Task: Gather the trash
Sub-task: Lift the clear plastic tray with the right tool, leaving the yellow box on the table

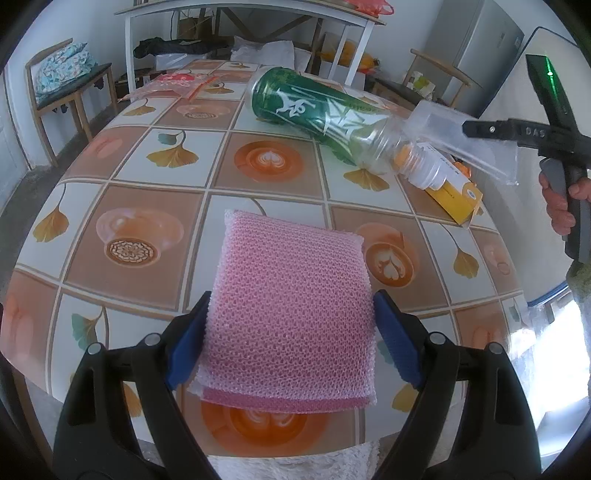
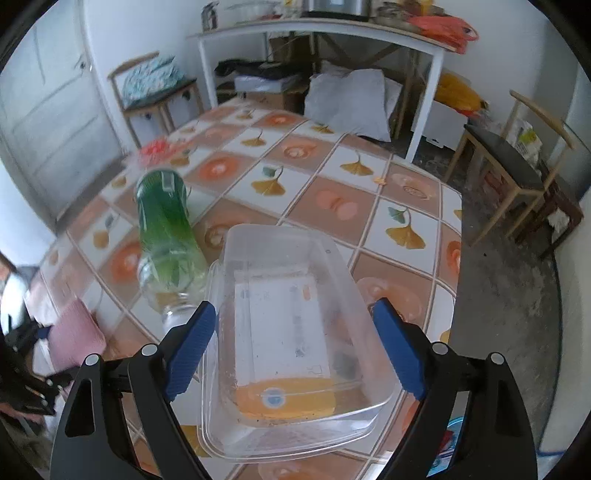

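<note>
My left gripper [image 1: 290, 314] is shut on a pink mesh scouring pad [image 1: 291, 314], held just above the patterned table [image 1: 147, 206] near its front edge. My right gripper [image 2: 295, 314] is shut on a clear plastic container [image 2: 291, 321], lifted off the table; in the left wrist view the container [image 1: 458, 136] hangs at the right. A green-labelled plastic bottle [image 1: 314, 107] lies on its side, its neck towards the container. Under the container lies a yellow and white carton [image 1: 454, 192]. In the right wrist view the bottle [image 2: 166, 229] is left of the container and the pad [image 2: 77, 332] shows at lower left.
A pink plastic bag [image 1: 177, 81] lies at the table's far left corner. Wooden chairs [image 1: 62, 85] [image 2: 517, 173] stand on both sides, and a white side table [image 2: 314, 33] with bags under it stands beyond. A fridge [image 1: 484, 48] is at the back right.
</note>
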Demonstrator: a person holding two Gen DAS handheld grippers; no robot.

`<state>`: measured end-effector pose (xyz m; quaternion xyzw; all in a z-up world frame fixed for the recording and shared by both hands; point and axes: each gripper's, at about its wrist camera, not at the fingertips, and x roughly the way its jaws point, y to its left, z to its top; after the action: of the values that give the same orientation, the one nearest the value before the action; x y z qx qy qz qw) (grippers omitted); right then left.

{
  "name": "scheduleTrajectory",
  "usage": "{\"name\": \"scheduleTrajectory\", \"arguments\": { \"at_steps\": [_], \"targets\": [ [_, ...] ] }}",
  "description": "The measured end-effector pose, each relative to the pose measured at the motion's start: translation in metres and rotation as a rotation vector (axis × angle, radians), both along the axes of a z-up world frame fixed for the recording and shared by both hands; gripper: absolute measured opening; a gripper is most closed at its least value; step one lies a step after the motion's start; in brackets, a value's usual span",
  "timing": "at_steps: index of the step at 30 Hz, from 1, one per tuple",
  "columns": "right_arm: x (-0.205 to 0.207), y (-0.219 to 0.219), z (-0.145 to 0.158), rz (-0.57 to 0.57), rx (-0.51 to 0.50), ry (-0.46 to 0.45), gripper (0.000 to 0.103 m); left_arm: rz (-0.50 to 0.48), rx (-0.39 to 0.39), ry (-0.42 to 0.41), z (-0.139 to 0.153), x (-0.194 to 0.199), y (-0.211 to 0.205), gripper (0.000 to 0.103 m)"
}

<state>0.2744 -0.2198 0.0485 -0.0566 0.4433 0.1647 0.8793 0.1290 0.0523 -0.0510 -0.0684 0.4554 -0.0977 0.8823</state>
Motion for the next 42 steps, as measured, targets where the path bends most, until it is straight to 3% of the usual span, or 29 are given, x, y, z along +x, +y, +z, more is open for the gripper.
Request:
{"name": "scheduleTrajectory", "arguments": {
  "at_steps": [5,12,19,24,30,36,42],
  "targets": [
    [-0.007,-0.017,0.015,-0.061,0.076,-0.041,0.084,0.018,0.000,0.000,0.000,-0.001,0.001,0.080],
    [-0.053,-0.033,0.043,-0.083,0.238,-0.117,0.084,0.032,0.009,-0.003,0.000,-0.002,0.003,0.080],
    [-0.115,-0.021,0.028,-0.029,0.349,-0.074,0.084,0.049,0.000,-0.002,0.002,-0.004,0.006,0.078],
    [-0.149,0.013,-0.016,-0.003,0.227,-0.026,0.084,0.050,0.014,0.004,0.003,-0.010,0.007,0.078],
    [-0.157,0.040,-0.059,0.018,0.038,0.012,0.085,0.058,0.045,0.003,0.006,-0.016,0.008,0.078],
    [-0.148,0.046,-0.075,0.022,0.038,0.083,0.089,0.073,0.058,-0.002,0.013,-0.022,0.010,0.078],
    [-0.149,0.041,-0.077,0.009,0.101,0.086,0.088,0.076,0.062,-0.009,0.024,-0.029,0.007,0.077]
  ]
}}
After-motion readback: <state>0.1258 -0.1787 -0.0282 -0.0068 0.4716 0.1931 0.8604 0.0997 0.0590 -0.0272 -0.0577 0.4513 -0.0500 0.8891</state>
